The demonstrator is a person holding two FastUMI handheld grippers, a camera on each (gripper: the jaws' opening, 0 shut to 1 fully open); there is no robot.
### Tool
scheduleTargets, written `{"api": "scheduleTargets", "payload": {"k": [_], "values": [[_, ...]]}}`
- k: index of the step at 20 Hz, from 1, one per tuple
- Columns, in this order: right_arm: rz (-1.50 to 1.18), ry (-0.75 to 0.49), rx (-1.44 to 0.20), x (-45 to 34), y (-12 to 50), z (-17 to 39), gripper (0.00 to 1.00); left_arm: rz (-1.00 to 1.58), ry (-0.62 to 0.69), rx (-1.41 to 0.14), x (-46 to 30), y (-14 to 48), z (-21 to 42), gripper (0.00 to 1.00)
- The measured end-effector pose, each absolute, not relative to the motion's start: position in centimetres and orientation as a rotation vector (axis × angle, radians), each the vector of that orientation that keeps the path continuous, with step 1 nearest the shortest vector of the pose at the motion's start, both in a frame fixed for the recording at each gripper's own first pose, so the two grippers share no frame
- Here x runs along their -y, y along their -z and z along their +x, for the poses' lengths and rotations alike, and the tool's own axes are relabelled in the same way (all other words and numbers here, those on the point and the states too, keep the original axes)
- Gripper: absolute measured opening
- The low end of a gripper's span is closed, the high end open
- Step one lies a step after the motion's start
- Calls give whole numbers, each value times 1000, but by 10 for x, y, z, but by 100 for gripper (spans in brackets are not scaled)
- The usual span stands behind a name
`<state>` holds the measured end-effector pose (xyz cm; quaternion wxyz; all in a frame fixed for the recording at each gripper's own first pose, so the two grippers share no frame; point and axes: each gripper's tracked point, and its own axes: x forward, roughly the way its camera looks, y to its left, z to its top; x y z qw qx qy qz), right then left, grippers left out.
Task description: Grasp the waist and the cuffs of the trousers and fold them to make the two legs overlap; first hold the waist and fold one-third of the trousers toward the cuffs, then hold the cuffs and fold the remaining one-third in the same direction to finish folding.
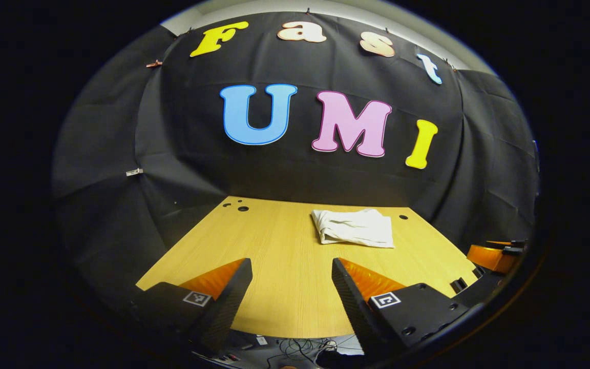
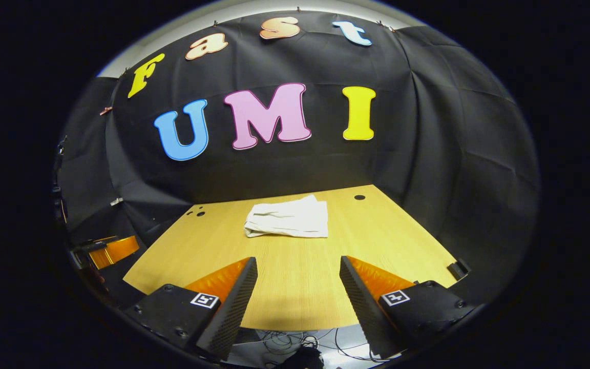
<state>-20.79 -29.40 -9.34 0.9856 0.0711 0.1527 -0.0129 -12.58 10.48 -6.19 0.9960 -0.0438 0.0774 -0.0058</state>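
The white trousers (image 1: 354, 227) lie folded into a compact bundle toward the far side of the wooden table (image 1: 285, 277); in the right gripper view the trousers (image 2: 288, 218) sit near the table's (image 2: 295, 287) far middle. My left gripper (image 1: 291, 277) hovers open over the near edge, well short of the cloth, nothing between its fingers. My right gripper (image 2: 298, 274) is likewise open and empty above the near edge. The right gripper (image 1: 494, 256) also shows at the far right of the left gripper view, and the left gripper (image 2: 110, 251) at the far left of the right gripper view.
Small round holes (image 1: 243, 208) mark the table's far left corner, and another hole (image 2: 359, 197) sits at the far right. Black cloth walls enclose the table on three sides. Cables (image 2: 295, 341) lie on the floor below the near edge.
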Motion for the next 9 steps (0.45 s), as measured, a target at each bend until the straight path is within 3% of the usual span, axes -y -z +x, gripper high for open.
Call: {"api": "scheduleTargets", "payload": {"k": [9], "values": [[150, 15, -298, 272, 100, -228, 99, -89, 60, -156, -103, 67, -156, 97]]}}
